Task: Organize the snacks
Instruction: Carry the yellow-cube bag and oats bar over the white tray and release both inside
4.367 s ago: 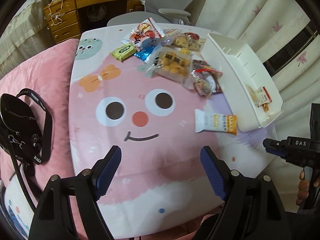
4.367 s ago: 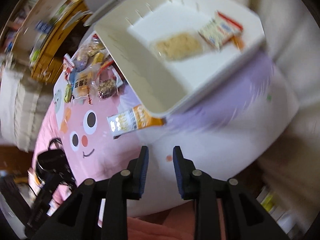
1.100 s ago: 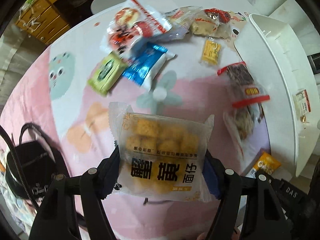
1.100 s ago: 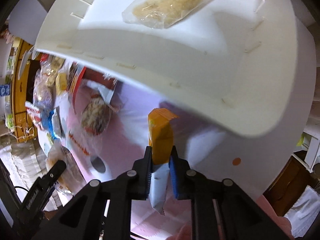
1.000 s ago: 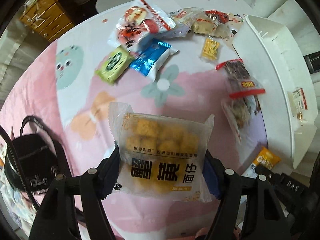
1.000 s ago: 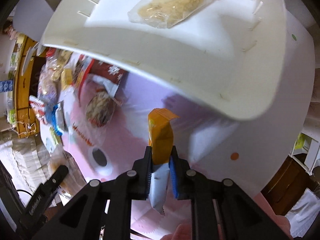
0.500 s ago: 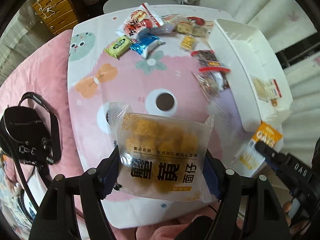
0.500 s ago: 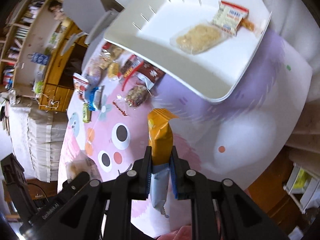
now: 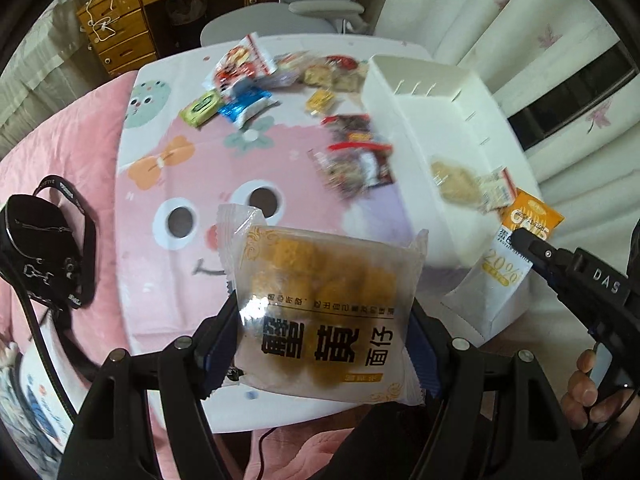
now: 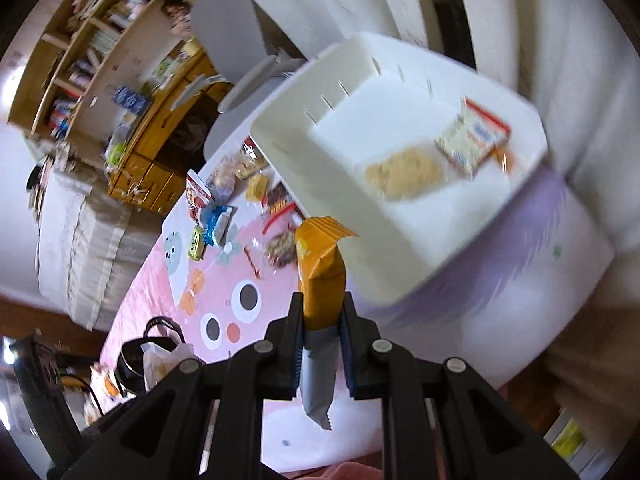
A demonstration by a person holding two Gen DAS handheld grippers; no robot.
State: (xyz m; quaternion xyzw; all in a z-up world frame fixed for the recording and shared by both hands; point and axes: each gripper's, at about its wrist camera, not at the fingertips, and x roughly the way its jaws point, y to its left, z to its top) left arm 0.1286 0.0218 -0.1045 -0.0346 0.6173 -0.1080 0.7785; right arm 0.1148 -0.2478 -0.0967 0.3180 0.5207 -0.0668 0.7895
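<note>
The left gripper point(image 9: 320, 344) is pinching a clear packet of golden puffs point(image 9: 324, 308) between widely set jaws above the near edge of the cartoon tablecloth point(image 9: 168, 184). The right gripper point(image 10: 322, 348) is clamping a narrow orange-and-white sachet point(image 10: 322, 276) upright, near the white bin point(image 10: 304, 152) on the right. Loose snacks point(image 9: 248, 108) are lying scattered at the far side.

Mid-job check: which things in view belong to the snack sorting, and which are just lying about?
Job:
- clear snack pack in left gripper
- orange sachet in right gripper
- white bin
- loose snacks, e.g. blue packet

Lying about:
- black bag
- grey chair
- wooden desk
</note>
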